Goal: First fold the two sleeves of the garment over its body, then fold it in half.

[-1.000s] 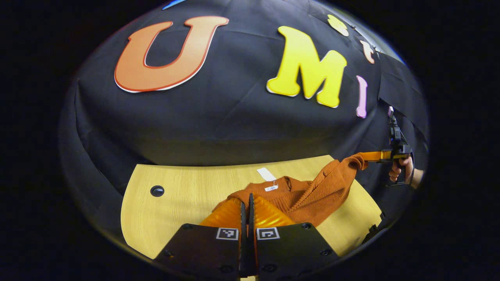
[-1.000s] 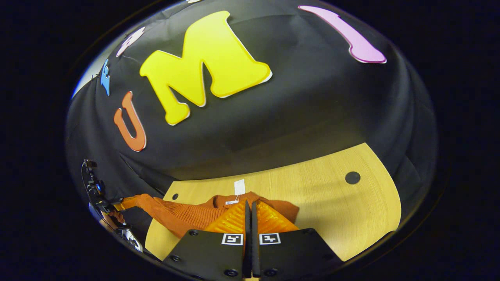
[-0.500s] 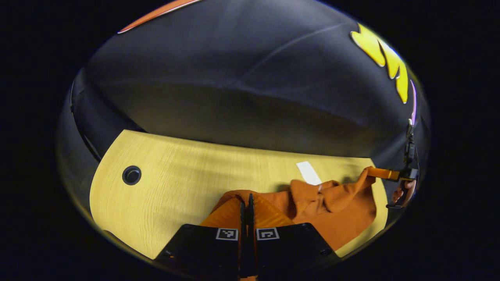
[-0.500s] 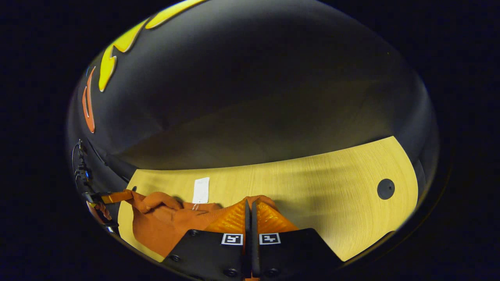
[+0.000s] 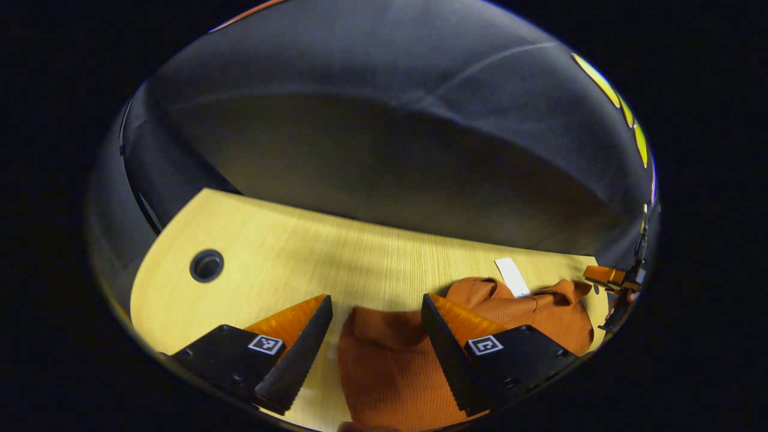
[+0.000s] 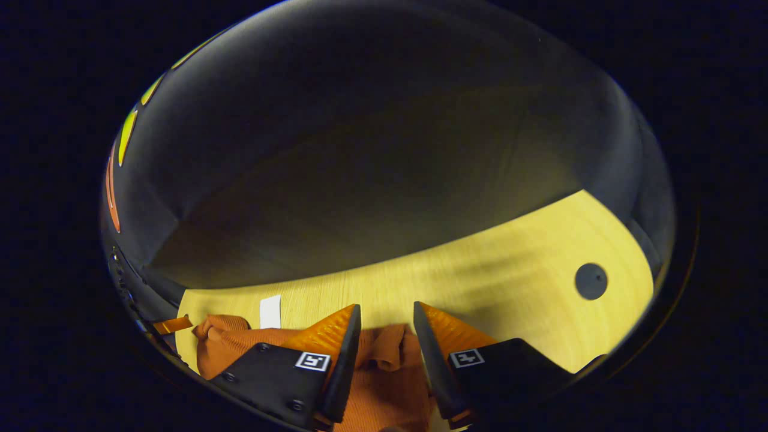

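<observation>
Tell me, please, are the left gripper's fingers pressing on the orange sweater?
Apart: left gripper view shows the left gripper open, orange sweater lying loose on the table between its fingers.

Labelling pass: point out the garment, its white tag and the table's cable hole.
garment (image 5: 390, 360), left gripper view, ribbed body between the open fingers.
white tag (image 5: 513, 277), left gripper view, middle of the tag.
cable hole (image 5: 206, 266), left gripper view, its dark centre.
</observation>
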